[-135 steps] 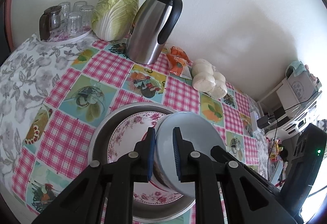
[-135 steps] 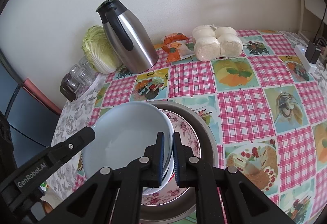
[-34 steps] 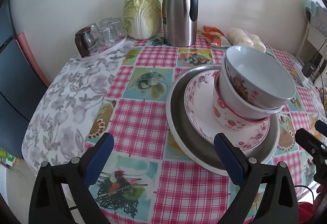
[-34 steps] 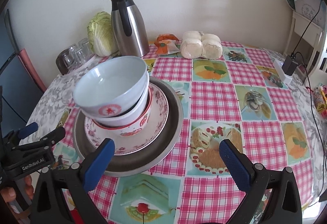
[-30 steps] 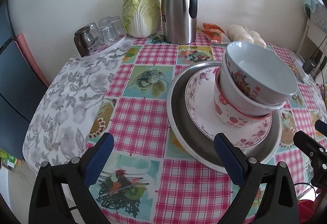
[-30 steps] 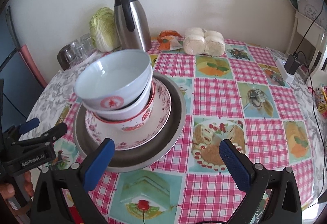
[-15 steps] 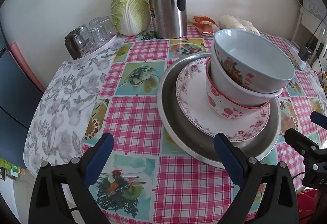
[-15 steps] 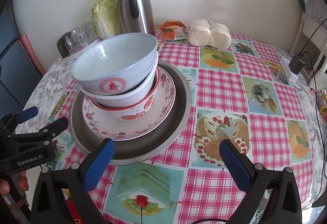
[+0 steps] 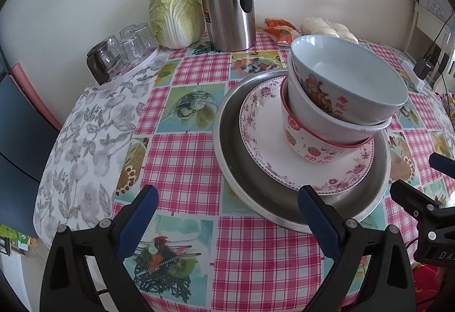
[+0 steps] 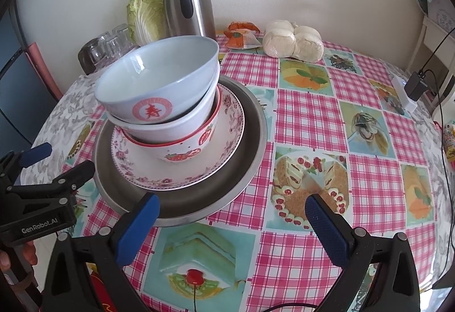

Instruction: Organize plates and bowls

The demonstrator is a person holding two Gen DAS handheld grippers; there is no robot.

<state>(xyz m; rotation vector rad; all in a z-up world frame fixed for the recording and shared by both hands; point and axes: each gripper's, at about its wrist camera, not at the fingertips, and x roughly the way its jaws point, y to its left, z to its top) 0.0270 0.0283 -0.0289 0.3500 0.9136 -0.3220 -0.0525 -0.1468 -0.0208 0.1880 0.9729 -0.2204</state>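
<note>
Because the pale blue bowl point(image 10: 159, 78) sits tilted atop two nested bowls on the floral plate point(image 10: 227, 141) inside the steel basin point(image 10: 250, 158), apparently stacked by size, the pile stands just ahead of the left gripper point(image 9: 224, 215) and right gripper point(image 10: 231, 222), both spread wide, holding nothing.

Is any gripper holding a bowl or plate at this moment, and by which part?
Nothing is held. The left gripper and right gripper are both open, apart from the stacked bowls and the metal tray.
</note>
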